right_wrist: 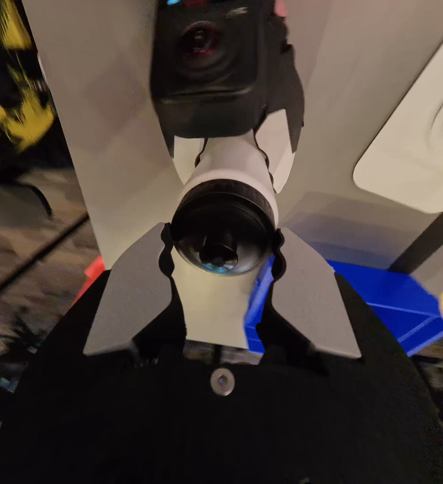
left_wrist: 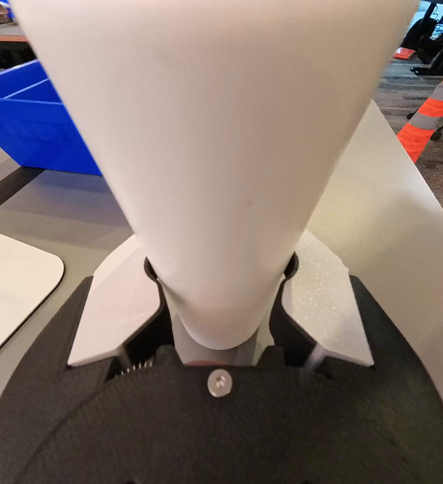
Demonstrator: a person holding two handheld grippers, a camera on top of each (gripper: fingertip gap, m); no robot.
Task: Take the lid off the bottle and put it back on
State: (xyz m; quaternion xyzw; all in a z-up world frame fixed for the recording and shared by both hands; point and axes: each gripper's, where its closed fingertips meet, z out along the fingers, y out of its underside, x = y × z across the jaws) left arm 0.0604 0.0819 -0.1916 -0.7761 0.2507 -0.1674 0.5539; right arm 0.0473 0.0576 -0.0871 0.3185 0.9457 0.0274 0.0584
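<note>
A white bottle [left_wrist: 210, 131] fills the left wrist view, its base towards the camera. My left gripper [left_wrist: 220, 264] is shut on the bottle's lower body, one finger pressed to each side. In the right wrist view the bottle [right_wrist: 231, 165] points its black lid [right_wrist: 223, 222] at the camera. The lid sits on the white neck. My right gripper [right_wrist: 222, 238] is shut on the lid, its fingertips touching the rim on both sides. The left gripper [right_wrist: 232, 159] and its camera [right_wrist: 207, 60] show behind the bottle. The view is blurred by motion.
A blue bin [left_wrist: 24, 125] stands on the grey table [left_wrist: 359, 196] at the left; it also shows in the right wrist view [right_wrist: 388, 301]. A white mat [left_wrist: 11, 282] lies near the front left. An orange cone [left_wrist: 435, 104] stands on the floor beyond the table's right edge.
</note>
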